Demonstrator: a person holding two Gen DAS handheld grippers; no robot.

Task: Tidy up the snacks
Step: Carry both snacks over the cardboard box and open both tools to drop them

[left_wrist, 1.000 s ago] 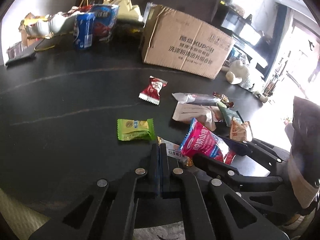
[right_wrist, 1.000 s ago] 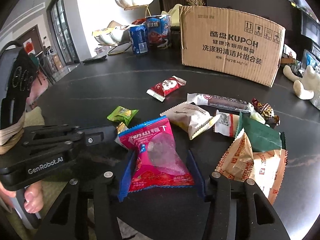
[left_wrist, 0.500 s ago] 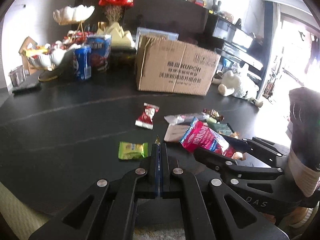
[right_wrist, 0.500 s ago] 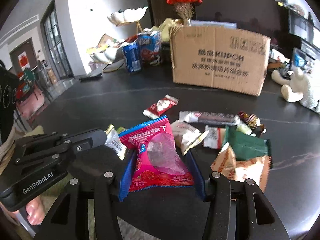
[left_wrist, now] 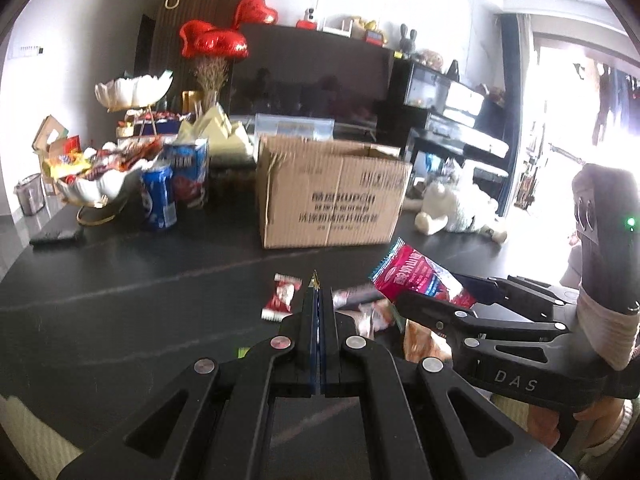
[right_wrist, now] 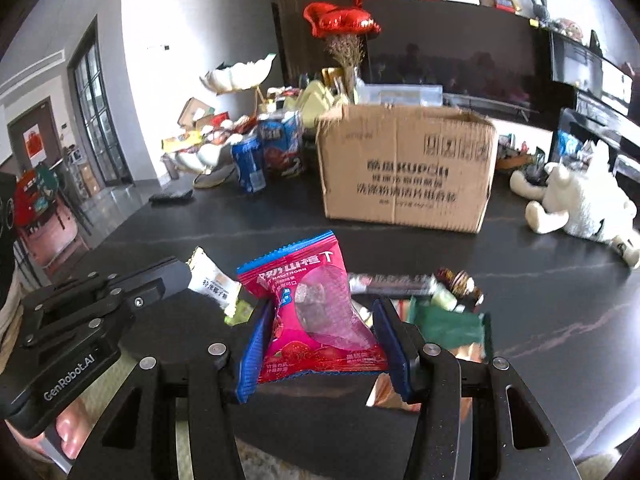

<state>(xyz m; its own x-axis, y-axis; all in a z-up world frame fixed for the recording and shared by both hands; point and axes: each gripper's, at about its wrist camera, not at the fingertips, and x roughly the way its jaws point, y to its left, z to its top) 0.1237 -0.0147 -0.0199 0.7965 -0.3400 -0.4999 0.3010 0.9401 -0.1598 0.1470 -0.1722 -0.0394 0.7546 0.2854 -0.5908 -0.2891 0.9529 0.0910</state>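
Since a second ago both grippers have risen off the black table [right_wrist: 540, 280]; the loose snacks now sit lower in each view and the cardboard box [right_wrist: 404, 168] shows its open top edge.

Right gripper [right_wrist: 324, 338]: jaws part-way closed, blue pads pressing both sides of the pink hawthorn snack bag [right_wrist: 316, 304], held clear of the table. From the left wrist view the same bag [left_wrist: 416, 276] sticks up out of the right gripper [left_wrist: 460, 296].

Left gripper [left_wrist: 318, 304]: jaws fully together. In the right wrist view a small white wrapper [right_wrist: 212, 278] projects from its tip [right_wrist: 180, 276]; in its own view only a sliver shows at the fingertips, so the pinch is probable, not certain.

On the table below: a red-and-white candy [left_wrist: 282, 298], a long grey bar [right_wrist: 390, 280], a green packet [right_wrist: 448, 320], an orange packet [left_wrist: 418, 340], partly blurred.

Box stands upright beyond the snacks, blue can [right_wrist: 249, 164] to its left, white plush toy [right_wrist: 580, 204] to its right.
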